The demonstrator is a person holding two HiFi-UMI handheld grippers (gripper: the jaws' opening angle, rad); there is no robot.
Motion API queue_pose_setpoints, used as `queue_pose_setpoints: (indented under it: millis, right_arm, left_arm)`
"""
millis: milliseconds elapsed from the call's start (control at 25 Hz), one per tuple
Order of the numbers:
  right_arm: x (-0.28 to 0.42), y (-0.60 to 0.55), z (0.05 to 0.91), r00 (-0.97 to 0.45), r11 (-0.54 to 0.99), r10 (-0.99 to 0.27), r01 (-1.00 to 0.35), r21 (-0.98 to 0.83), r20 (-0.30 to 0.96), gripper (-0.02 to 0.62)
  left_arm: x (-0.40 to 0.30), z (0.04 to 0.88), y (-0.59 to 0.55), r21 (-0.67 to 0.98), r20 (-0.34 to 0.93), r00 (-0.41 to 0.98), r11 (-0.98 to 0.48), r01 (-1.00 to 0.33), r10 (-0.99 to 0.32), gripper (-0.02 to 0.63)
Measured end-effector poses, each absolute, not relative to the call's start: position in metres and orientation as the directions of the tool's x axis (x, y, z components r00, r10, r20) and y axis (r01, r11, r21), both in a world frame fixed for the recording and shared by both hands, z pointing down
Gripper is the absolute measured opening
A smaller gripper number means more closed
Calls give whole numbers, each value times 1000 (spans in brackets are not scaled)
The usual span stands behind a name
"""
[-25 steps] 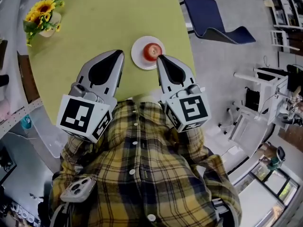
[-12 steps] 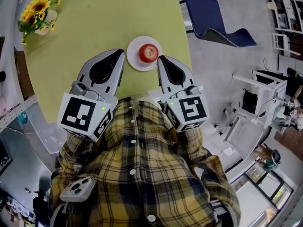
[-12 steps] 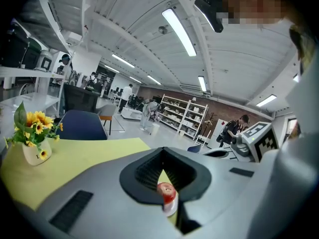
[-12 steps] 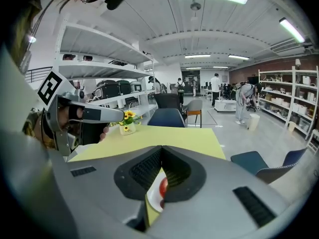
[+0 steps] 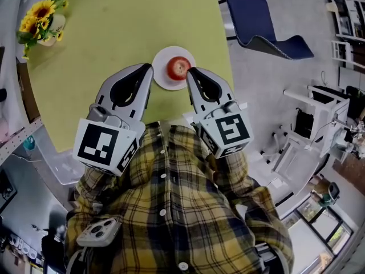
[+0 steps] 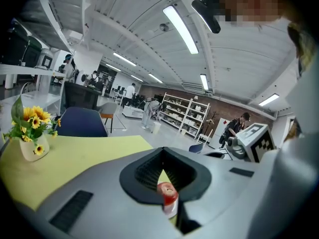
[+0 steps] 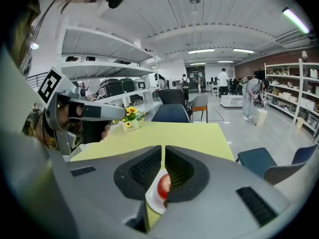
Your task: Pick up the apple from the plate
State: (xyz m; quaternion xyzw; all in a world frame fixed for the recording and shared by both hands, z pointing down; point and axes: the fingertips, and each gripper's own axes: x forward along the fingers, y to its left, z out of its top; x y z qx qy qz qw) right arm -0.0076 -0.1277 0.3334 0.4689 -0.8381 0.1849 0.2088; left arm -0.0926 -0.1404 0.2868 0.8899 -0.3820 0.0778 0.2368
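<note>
A red apple [image 5: 178, 68] sits on a small white plate [image 5: 161, 76] near the right edge of the yellow-green table [image 5: 114, 33]. My left gripper [image 5: 149, 67] is shut and empty, with its tip beside the plate's left rim. On the other side my right gripper [image 5: 190, 70] is also shut and empty, its tip just right of the apple. In the left gripper view the apple [image 6: 168, 192] and plate [image 6: 171, 209] show below the closed tips of the left gripper [image 6: 163, 151]. In the right gripper view the apple [image 7: 163, 185] and plate [image 7: 153, 202] show under the closed right gripper [image 7: 163, 148].
A vase of sunflowers [image 5: 41, 23] stands at the table's far left corner. A blue chair [image 5: 262, 24] is off the table's right side. White furniture [image 5: 308, 119] stands further right on the floor. A phone [image 5: 100, 233] hangs at the person's plaid shirt.
Both grippers have crept forward and down toward the plate. The left tip has come up to the plate's left rim. The jaws of both stay shut.
</note>
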Motion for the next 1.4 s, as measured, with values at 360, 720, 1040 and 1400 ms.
queue_pose_setpoints:
  millis: [360,720,1040,1400]
  right_arm:
    - [7,-138,376,-465,455,-673,-874,-173,576,46]
    - [-5,-139,407,-499,496,-614,-847,-194,611,149]
    - [-2,-136,417,-515,521,-596,-832,-192,616,258]
    - [-13,-130,447,-532,544,-524,-810,-219,665,368]
  left_arm:
    - [-82,321,-147,405,356,714,-589,-700,-604,6]
    - [-81,348,-151,417,384,720,-588,-693,-577,6]
    - [-69,362,-146,423,408,730,-595,-683,-548,6]
    - [-74,386,-140,437,433,733,-588,-680,-525,6]
